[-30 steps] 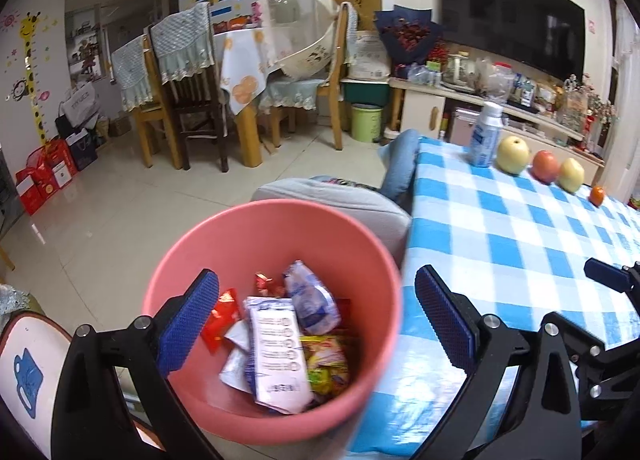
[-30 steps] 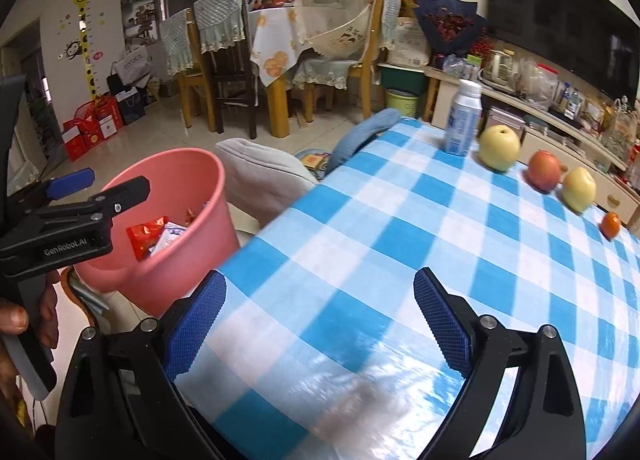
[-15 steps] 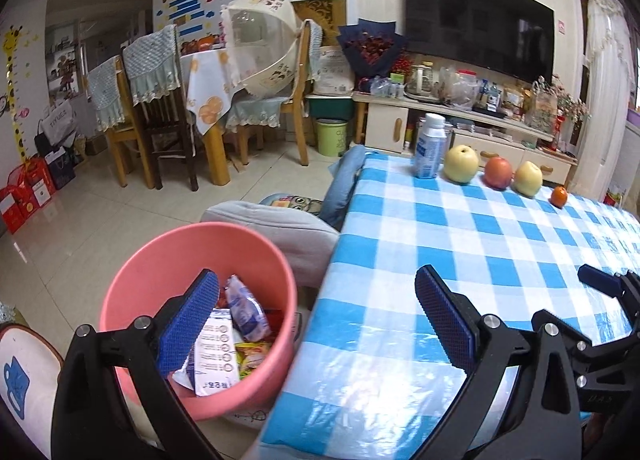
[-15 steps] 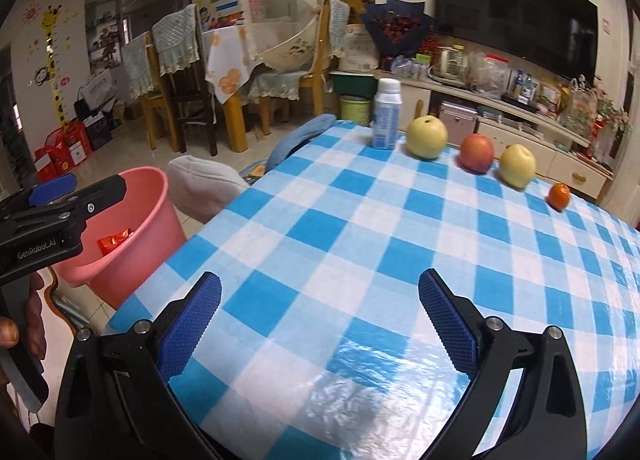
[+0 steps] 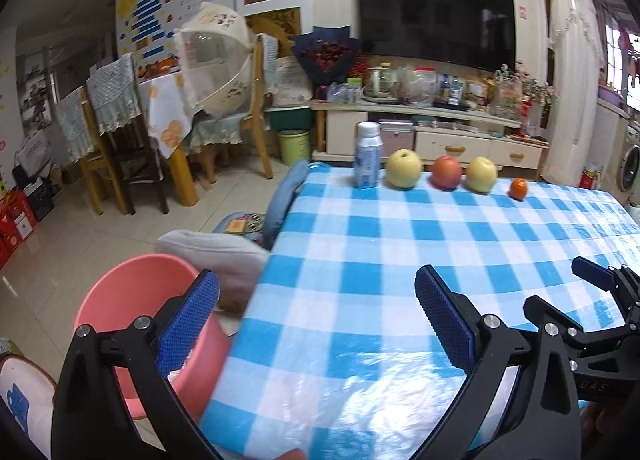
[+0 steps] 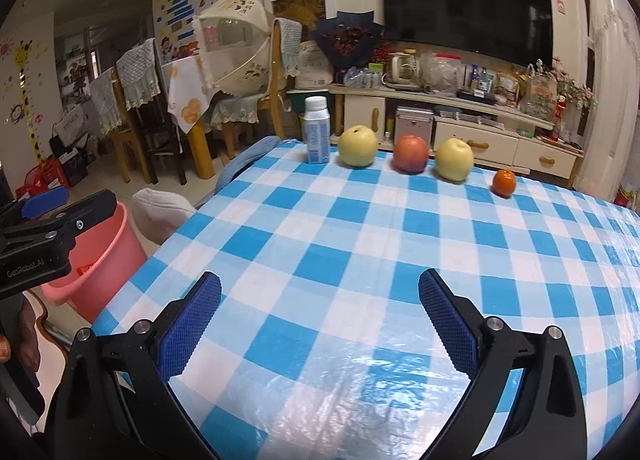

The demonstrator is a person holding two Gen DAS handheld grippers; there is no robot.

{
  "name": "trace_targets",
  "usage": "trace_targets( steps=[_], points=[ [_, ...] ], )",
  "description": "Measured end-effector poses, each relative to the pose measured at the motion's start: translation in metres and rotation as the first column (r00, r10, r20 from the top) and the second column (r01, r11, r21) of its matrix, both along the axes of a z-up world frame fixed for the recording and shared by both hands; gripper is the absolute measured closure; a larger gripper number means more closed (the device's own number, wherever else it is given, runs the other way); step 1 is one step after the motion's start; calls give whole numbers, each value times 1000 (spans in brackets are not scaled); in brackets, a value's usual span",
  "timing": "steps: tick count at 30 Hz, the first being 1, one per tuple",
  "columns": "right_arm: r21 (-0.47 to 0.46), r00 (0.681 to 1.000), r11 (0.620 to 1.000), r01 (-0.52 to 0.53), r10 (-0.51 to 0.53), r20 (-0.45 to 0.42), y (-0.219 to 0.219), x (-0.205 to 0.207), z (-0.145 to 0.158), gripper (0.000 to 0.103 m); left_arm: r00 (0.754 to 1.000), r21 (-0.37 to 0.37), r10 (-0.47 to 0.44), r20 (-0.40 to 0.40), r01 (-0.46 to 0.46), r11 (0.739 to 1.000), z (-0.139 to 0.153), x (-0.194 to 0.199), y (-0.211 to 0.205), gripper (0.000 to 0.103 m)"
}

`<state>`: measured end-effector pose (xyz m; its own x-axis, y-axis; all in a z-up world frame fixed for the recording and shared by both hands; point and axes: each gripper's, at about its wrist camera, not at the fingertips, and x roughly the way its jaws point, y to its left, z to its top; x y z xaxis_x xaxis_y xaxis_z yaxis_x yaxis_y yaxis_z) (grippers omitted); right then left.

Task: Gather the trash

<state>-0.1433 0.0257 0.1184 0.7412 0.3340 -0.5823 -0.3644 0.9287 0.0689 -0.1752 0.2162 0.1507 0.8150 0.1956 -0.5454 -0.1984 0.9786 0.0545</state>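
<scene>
The left tool [image 5: 318, 316] hangs level at the near-left corner of the blue-and-white checked table [image 5: 400, 260], its blue-padded fingers spread wide with nothing between them. The right tool [image 6: 320, 318] hovers over the table's near edge, likewise released and holding nothing. A round pink plastic bin [image 5: 120, 292] stands on the floor just beside the table's left edge; its contents are mostly hidden behind the left finger, with only a scrap of white showing.
</scene>
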Motion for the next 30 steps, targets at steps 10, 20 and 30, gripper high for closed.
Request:
trace_targets(
  steps=[10,20,30],
  points=[
    [52,999,998,48,-48,14,-49,1,12,5,998,32,-64,15,64,997,6,13,-52,4],
    [66,985,986,152,-157,73,-111,4,25,5,991,36,-135,4,135,990,3,35,-109,4],
    [53,963,968,247,-251,101,-164,12,21,5,983,7,-185,10,185,983,-3,55,-160,4]
  ],
)
